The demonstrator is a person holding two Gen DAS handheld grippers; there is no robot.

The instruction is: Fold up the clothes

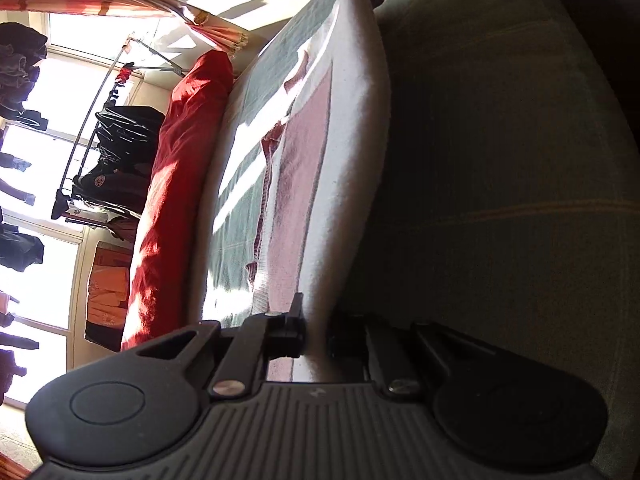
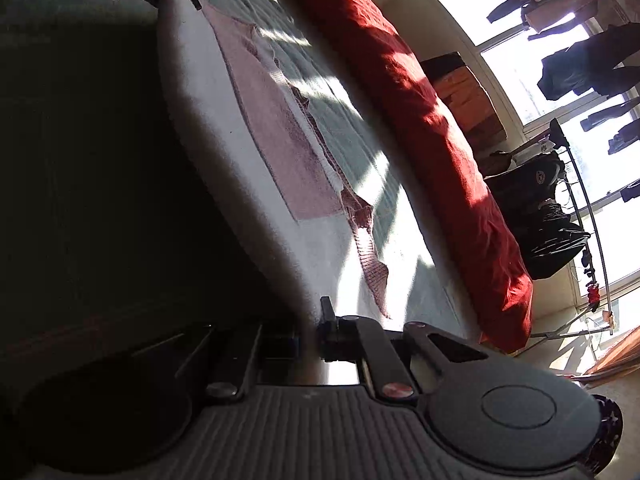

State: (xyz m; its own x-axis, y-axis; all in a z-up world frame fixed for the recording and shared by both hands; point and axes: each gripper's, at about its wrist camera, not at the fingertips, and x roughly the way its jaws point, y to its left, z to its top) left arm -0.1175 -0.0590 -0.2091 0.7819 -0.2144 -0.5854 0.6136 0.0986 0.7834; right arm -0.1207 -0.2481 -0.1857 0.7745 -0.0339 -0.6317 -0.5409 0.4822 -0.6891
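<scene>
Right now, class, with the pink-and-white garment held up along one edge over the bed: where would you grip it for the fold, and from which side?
Keep hold of the lifted edge of the pink-and-white garment, one hand-held gripper at each end. The left hand-held gripper and right hand-held gripper each straddle that edge end-on. It looks taut between them, and the rest lies on the green bedcover.

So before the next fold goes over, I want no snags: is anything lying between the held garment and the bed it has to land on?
Nothing visible does. Both grippers, left and right, pinch the white and pink garment; the green bed cover beyond it is bare up to the red duvet.
</scene>
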